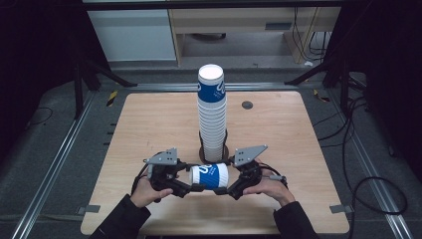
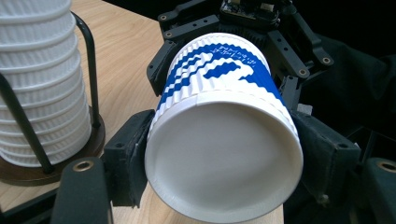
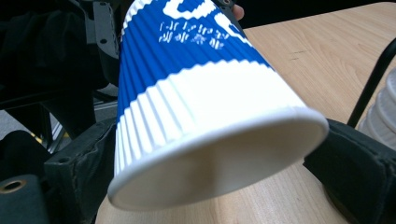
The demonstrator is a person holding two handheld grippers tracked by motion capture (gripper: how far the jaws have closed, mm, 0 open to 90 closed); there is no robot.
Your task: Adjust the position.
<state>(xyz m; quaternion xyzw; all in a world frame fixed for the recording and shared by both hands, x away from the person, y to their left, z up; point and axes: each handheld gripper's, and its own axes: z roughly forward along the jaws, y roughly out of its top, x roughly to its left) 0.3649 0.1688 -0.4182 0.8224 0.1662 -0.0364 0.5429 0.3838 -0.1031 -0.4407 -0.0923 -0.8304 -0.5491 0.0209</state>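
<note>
Blue-and-white ribbed paper cup (image 1: 209, 176) lies sideways, clamped in left gripper (image 1: 191, 187) and right gripper (image 1: 222, 189) jaws; light, crushable: grip gently near stiff rim.

Cup stack (image 2: 39, 79): its top is cut off by the upper edge in the left gripper view. Printed lettering on the held cup (image 3: 196, 107) is blurred and unreadable. Holder base (image 1: 214, 153) is partly hidden behind the cup.

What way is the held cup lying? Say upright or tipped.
Tipped: the cup lies on its side, level above the table, its closed base toward the left tool and its open mouth toward the right tool.
</note>
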